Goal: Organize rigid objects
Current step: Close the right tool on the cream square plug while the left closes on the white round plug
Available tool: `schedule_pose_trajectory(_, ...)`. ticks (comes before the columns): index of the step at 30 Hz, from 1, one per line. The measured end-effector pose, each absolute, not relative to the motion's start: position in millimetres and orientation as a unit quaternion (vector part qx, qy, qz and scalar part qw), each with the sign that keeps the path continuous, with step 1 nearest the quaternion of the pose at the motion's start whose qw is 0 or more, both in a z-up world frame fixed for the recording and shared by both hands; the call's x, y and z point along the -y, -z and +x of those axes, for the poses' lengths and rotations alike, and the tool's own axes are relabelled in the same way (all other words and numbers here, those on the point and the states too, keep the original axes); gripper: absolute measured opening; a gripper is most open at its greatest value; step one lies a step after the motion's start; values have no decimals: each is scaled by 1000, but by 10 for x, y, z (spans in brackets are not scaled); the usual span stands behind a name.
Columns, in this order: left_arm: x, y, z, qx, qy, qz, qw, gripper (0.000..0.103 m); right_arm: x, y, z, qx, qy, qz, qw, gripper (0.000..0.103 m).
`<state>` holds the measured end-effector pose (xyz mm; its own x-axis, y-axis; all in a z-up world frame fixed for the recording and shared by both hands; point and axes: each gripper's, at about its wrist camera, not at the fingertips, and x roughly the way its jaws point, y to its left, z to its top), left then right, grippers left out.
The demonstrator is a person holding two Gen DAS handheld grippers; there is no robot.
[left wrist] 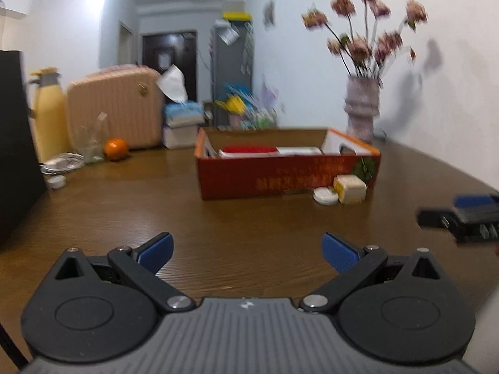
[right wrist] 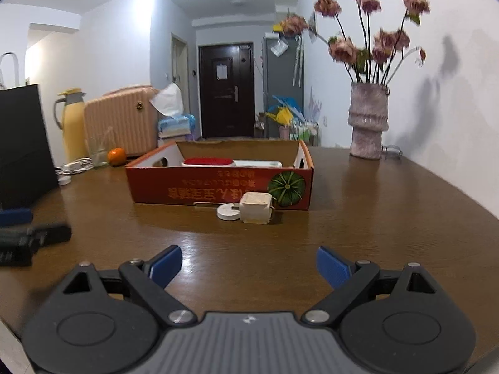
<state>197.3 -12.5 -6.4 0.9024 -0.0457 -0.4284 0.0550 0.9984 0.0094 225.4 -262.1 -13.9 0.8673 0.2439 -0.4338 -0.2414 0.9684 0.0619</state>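
While both tools gape: bare table [right wrist: 374, 218] before box [right wrist: 218, 187]; nothing gripped

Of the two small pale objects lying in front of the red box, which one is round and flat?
The white disc, left of the cream cube in the right wrist view. It lies low on the table; the cube stands taller.

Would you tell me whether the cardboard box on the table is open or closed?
Open. The cardboard box has no lid over it, and from the right wrist view a red-topped item shows inside above its front wall.
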Motion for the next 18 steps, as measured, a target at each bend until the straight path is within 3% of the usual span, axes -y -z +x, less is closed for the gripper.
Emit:
schedule_pose_trajectory(4,190,93,2290,-221,50,26,974,103,2589,154,2774,-253,-143,8,957,90)
schedule_pose_trajectory(13,324,194,3150,-266,89,29,960,103,2438,222,4001,-303,-161,36,939,73)
schedule_pose_trajectory(18,502,258,3479,-284,121,30,951,100,2423,389,4270,-331,-152,49,930,48)
